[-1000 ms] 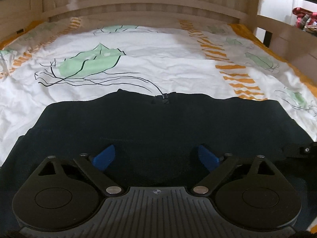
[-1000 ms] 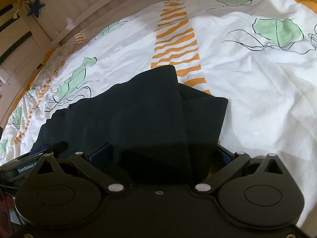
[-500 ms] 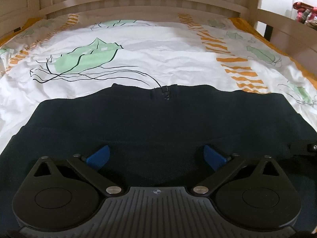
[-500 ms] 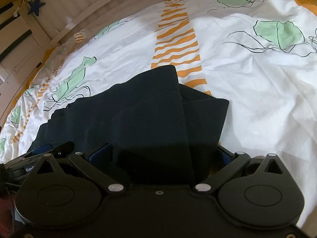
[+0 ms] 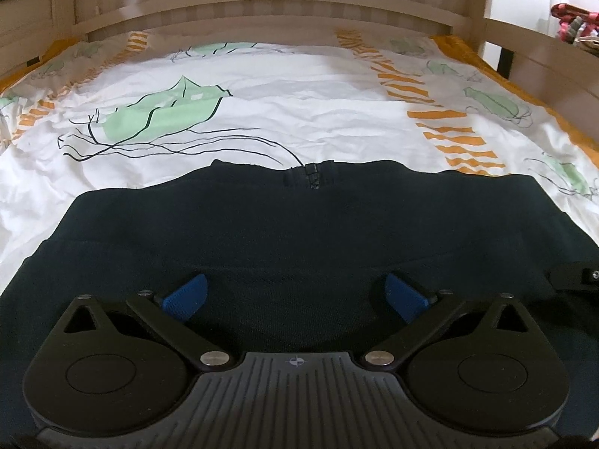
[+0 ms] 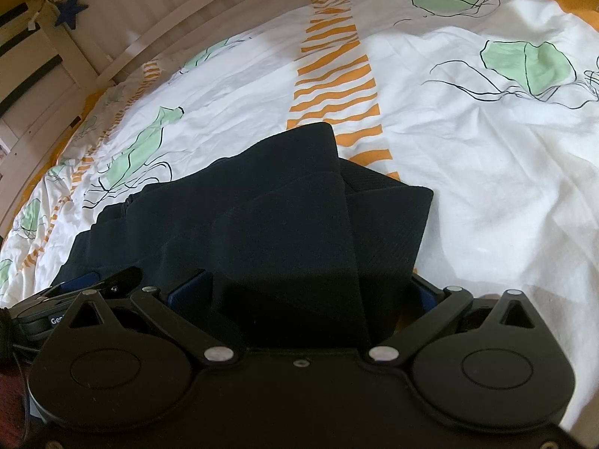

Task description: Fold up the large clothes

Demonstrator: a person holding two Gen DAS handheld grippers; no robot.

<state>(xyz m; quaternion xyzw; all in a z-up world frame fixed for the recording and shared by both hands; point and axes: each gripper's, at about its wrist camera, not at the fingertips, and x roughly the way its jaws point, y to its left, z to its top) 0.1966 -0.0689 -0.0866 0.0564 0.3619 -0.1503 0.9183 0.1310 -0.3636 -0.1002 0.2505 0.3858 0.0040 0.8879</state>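
A bed (image 5: 299, 119) under a white sheet (image 6: 468, 172) printed with green leaves and orange stripes, pale slatted wooden rails (image 5: 262, 3) around it. Nearest in the left wrist view, the left gripper (image 5: 295, 295), blue pads (image 5: 185, 295) spread as wide as they go, nothing pinched, dark cloth lying flat beneath and between them. Spread across the sheet ahead, the dark navy garment (image 5: 299, 232), zipper end (image 5: 312, 179) at its far edge, toward the headboard. Over to the right wrist view: right gripper (image 6: 303, 292) with fingers well apart too, a folded flap of the same garment (image 6: 292, 224) draped through the gap; whether the pads press on it cannot be told. Layered folds fanning out beyond, one corner reaching the orange stripe (image 6: 333, 75). Far off, a blue star (image 6: 71, 7) hanging on the rail.
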